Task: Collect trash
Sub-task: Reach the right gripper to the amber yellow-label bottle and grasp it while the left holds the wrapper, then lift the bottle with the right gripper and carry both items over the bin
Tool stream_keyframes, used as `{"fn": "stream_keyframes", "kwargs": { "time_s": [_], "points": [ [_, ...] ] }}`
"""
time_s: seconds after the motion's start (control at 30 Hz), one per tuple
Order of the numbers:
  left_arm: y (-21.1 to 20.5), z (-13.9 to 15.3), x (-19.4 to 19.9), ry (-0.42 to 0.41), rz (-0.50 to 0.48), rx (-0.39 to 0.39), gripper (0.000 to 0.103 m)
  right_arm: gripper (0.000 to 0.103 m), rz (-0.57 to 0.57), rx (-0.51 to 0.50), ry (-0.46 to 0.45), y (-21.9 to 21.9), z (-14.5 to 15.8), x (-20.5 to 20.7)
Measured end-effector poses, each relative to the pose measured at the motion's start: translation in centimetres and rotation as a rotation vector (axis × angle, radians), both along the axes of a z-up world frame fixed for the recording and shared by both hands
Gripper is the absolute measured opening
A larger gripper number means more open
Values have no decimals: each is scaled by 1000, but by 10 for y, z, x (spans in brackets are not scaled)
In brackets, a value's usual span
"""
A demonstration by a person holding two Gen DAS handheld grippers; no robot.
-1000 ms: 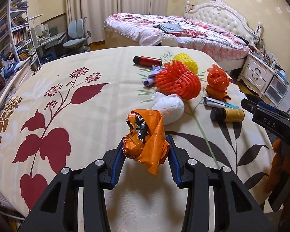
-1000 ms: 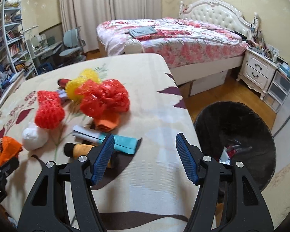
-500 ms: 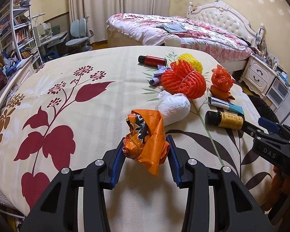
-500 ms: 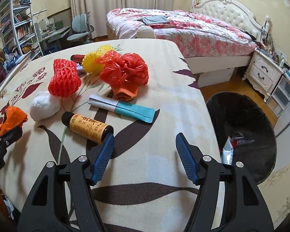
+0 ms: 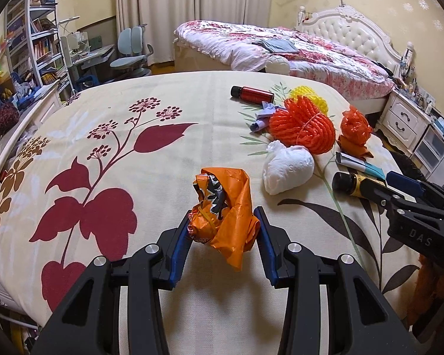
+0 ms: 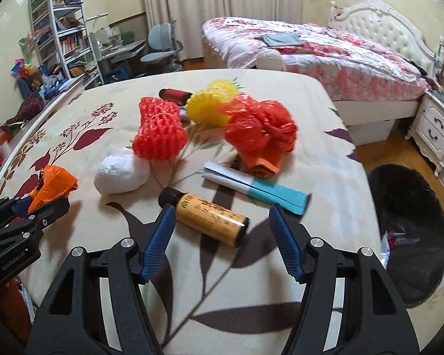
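Wrapper [image 5: 225, 207] is pinched by the left gripper [image 5: 223, 230]; right gripper [image 6: 219, 230], jaws just narrowed, nothing gripped, could roll the bottle [image 6: 207, 219], seemingly untouched, off the bed [image 6: 281, 266]

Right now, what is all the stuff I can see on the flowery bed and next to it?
Wrapper: 1, orange, held in left gripper.
White wad: 1, left of bottle.
Bottle: 1, amber with black cap, between right gripper's fingers.
Tube: 1, white and teal, behind bottle.
Net: 1, red, mid-bed.
Red bag: 1, behind tube.
Yellow nets: 2, far side.
Red bottle: 1, farthest.
Bin: 1, black, floor on right.
Left gripper: shut on wrapper.
Right gripper: open, jaws just closing slightly around bottle.
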State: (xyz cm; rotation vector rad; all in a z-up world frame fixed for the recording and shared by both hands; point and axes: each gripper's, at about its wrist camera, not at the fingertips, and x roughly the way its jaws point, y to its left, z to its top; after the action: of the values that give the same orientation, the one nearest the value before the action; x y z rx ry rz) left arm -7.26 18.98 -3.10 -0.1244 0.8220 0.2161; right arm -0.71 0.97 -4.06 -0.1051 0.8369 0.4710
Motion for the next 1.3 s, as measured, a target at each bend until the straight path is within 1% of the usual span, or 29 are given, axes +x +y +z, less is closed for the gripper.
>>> {"fn": "stream_keyframes", "kwargs": {
  "time_s": [0.07, 0.27, 0.37, 0.63, 0.67, 0.7, 0.73, 0.83, 0.9, 0.93, 1.13, 1.3],
  "points": [
    [2, 0, -1, 1, 8, -3, 42, 55, 19, 1, 20, 5, -3, 2],
    [12, -1, -1, 2, 29, -7, 42, 55, 48, -10, 29, 14, -2, -9],
    [15, -1, -1, 0, 35, -10, 42, 55, 47, -16, 38, 15, -2, -13],
    [14, 0, -3, -8, 35, -18, 42, 55, 17, -16, 23, 16, -2, -15],
    [14, 0, -3, -9, 33, -18, 42, 38, 15, -15, 23, 16, -2, -15],
    [13, 0, -3, -9, 33, -18, 42, 28, 22, -8, 33, 16, -2, -15],
    [14, 0, -3, -10, 34, -17, 42, 24, 19, -2, 41, 15, -3, -14],
    [14, 0, -3, -7, 34, -21, 42, 25, 31, -18, 44, 15, -5, -14],
    [15, 0, -4, -6, 37, -22, 42, 30, 17, -11, 40, 11, -5, -13],
    [15, 0, -4, -5, 39, -23, 42, 34, 13, -8, 41, 11, -5, -13],
    [16, -1, -4, -6, 39, -23, 42, 34, 29, -4, 25, 17, 0, -6],
    [16, -1, -4, -9, 41, -22, 42, 32, 45, -11, 32, 28, -5, 2]
  ]
}}
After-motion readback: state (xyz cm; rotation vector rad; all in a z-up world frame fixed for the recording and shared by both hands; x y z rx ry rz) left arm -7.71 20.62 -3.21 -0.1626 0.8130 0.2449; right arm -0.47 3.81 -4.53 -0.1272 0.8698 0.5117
